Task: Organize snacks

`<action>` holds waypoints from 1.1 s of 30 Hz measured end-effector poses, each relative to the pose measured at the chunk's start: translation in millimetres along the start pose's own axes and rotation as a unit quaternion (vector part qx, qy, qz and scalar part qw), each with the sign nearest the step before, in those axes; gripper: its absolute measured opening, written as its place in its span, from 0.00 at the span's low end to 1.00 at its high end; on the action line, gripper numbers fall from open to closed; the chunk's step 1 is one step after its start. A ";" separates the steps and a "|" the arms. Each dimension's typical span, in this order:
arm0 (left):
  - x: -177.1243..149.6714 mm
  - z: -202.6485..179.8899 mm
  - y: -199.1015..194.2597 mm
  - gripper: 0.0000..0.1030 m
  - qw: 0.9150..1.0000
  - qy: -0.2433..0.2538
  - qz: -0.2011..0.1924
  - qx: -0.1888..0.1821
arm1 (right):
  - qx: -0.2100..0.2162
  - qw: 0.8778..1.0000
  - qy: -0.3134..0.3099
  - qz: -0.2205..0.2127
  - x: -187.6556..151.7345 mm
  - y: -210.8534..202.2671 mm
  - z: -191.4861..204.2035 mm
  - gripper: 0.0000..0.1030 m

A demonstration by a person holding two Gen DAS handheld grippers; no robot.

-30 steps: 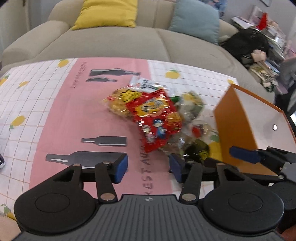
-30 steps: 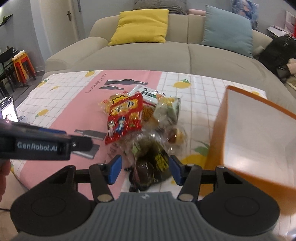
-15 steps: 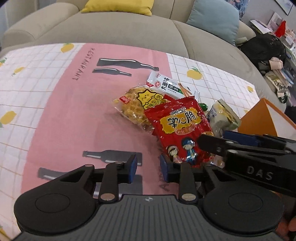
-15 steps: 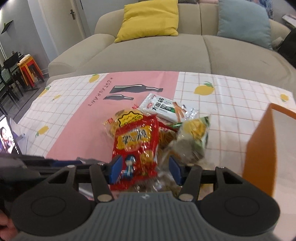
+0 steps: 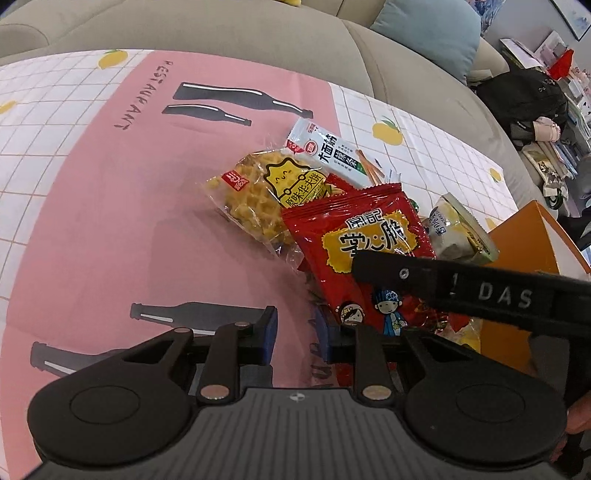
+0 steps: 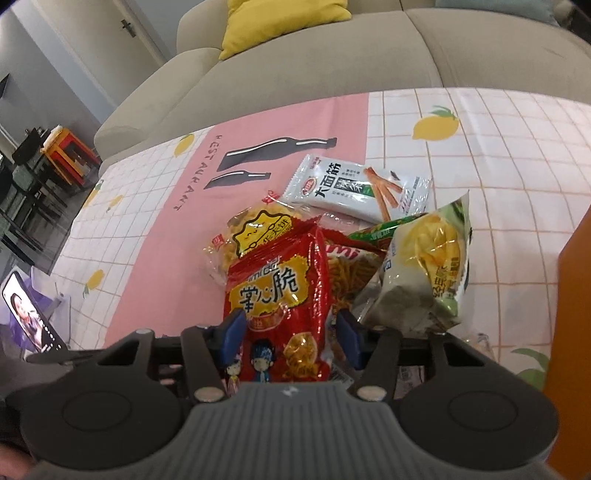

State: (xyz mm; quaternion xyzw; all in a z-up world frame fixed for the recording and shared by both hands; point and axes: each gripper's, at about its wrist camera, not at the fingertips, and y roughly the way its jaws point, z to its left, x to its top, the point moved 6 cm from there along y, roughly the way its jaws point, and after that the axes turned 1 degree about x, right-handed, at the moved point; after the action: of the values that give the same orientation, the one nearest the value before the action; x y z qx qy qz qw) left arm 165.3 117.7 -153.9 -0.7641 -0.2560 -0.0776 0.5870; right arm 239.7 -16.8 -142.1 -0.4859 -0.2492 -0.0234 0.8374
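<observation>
We are holding the left hand-held gripper (image 5: 294,334) low in the left wrist view, over the pink stripe of the worktop (image 5: 92,229). Its blue pads (image 5: 269,332) are standing nearly pressed together with only a narrow slot between them, and nothing is sitting in that slot; the right pad is lying just beside the lower edge of the red snack bag (image 5: 365,254).

In the right wrist view we are bringing the right hand-held gripper (image 6: 290,338) onto that same red snack bag (image 6: 280,295). Its jaws are closing, the bag's lower half is lying between the two blue pads (image 6: 232,332), and we cannot tell whether the pads are pressing it yet.

The snacks are lying in one heap at the middle of both frames. A yellow waffle packet (image 6: 247,236) is peeking out from under the red bag's upper left corner. A white snack-stick packet (image 6: 354,188) is lying flat at the top of the heap. A green and yellow packet (image 6: 424,269) is leaning at the right side, touching the red bag. An orange box (image 6: 570,325) is standing at the right edge of the frame, near the heap.

A grey sofa (image 6: 314,70) is filling the top of the frame, with a yellow cushion (image 6: 273,22) on it. A phone (image 6: 31,321) is showing at the lower left.
</observation>
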 end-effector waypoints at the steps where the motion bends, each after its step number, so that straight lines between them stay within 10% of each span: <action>1: 0.2 0.4 0.6 0.27 1.000 0.001 0.000 0.001 | 0.005 1.000 0.005 0.001 0.7 0.2 -0.9 0.42; 10: -2.2 -3.8 -11.4 0.29 1.000 0.003 -0.005 -0.011 | 0.015 0.999 0.002 -0.031 6.6 -23.9 3.3 0.22; 15: -7.2 -16.8 -26.1 0.65 0.999 0.011 -0.016 -0.034 | -0.012 0.997 -0.018 -0.081 9.1 -63.0 5.1 0.22; 21: -12.8 -50.4 -26.5 0.78 0.996 0.051 -0.015 -0.072 | -0.054 0.991 -0.014 -0.125 3.8 -113.3 -10.5 0.22; 33: -18.6 -96.0 10.8 0.62 0.985 0.170 0.010 -0.016 | -0.115 0.984 0.013 -0.139 -18.3 -147.0 -52.4 0.22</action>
State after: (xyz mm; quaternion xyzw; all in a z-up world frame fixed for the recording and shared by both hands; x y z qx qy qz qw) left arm 172.1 20.2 -142.3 -0.7517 -0.1436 -0.2045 0.6103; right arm 203.0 -141.2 -53.4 -0.5390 -0.2993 -0.1739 0.7678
